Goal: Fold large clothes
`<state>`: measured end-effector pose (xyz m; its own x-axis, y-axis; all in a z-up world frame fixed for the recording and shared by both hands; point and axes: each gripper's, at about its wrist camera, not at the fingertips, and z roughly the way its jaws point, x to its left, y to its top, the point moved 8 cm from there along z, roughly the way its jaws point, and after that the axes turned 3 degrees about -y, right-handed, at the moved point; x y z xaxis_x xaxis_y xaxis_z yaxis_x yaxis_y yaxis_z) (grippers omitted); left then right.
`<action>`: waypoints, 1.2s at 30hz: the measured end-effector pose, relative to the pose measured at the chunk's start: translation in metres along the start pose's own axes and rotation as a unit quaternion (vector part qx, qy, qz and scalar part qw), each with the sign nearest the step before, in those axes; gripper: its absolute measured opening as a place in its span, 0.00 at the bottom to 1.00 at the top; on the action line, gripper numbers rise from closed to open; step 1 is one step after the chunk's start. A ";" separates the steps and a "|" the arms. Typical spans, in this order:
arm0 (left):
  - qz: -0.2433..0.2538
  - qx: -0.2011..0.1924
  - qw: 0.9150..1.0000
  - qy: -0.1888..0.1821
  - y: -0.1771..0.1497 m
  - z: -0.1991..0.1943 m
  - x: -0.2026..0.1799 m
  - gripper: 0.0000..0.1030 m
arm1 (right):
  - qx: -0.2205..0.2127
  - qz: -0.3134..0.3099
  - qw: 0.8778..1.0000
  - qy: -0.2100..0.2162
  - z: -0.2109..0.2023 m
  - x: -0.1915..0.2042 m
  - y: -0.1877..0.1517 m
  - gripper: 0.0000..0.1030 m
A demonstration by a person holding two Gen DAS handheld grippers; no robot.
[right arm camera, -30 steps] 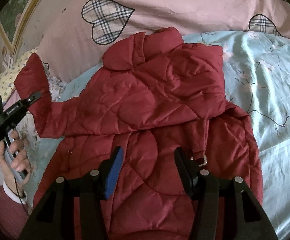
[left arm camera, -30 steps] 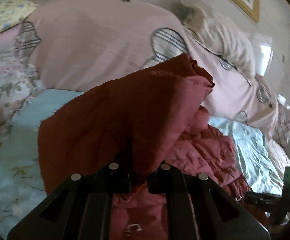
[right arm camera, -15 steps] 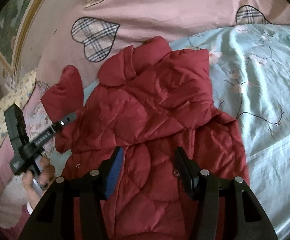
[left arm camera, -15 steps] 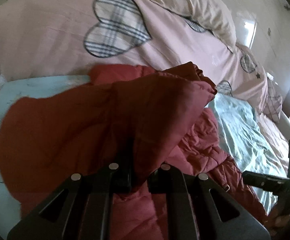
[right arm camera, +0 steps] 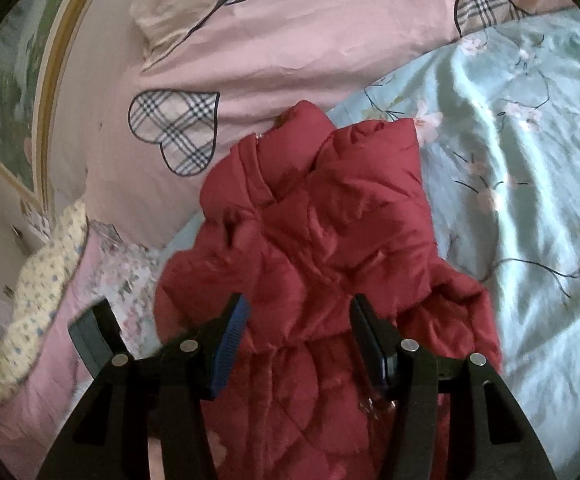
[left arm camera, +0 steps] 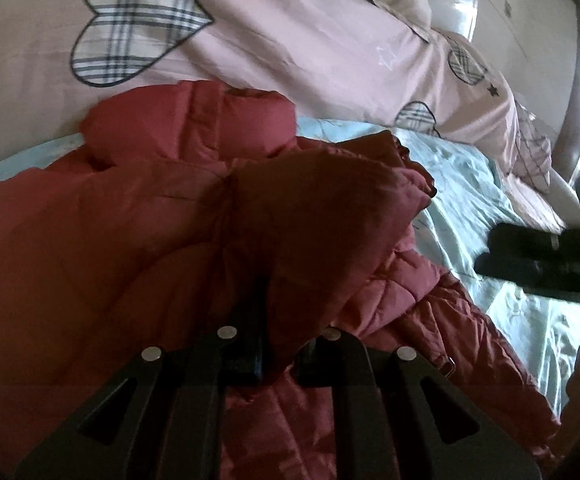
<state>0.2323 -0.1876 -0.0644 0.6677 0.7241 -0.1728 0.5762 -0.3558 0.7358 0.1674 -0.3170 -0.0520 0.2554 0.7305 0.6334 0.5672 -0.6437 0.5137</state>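
Red quilted jacket (right arm camera: 322, 248) lies on the bed's pale blue sheet (right arm camera: 530, 168). Left tool (left arm camera: 280, 344) is clamped on a sleeve fold (left arm camera: 322, 216) lifted over the jacket's body; right tool (right arm camera: 296, 332) hangs wide open above it, gripping nothing. Beyond lies a pink quilt (left arm camera: 290, 40).

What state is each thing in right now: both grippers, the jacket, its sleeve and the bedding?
Left gripper: jaws shut on the sleeve.
Right gripper: jaws open, holding nothing, over the jacket.
Jacket: red, quilted, lying on the bed, partly folded and bunched.
Sleeve: lifted and drawn over the jacket body.
Blue sheet: spread under the jacket, wrinkled.
Pink duvet: heaped behind the jacket.
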 end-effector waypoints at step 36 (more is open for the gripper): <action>-0.040 -0.007 0.999 0.024 0.007 -0.053 0.083 0.53 | -0.025 -0.030 0.997 -0.070 0.051 -0.040 0.038 0.06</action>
<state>0.2669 -0.0982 -0.0391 0.5962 0.7774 -0.2006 0.6206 -0.2877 0.7294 0.2187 -0.3591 -0.0869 0.3306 0.7900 0.5163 0.5452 -0.6064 0.5788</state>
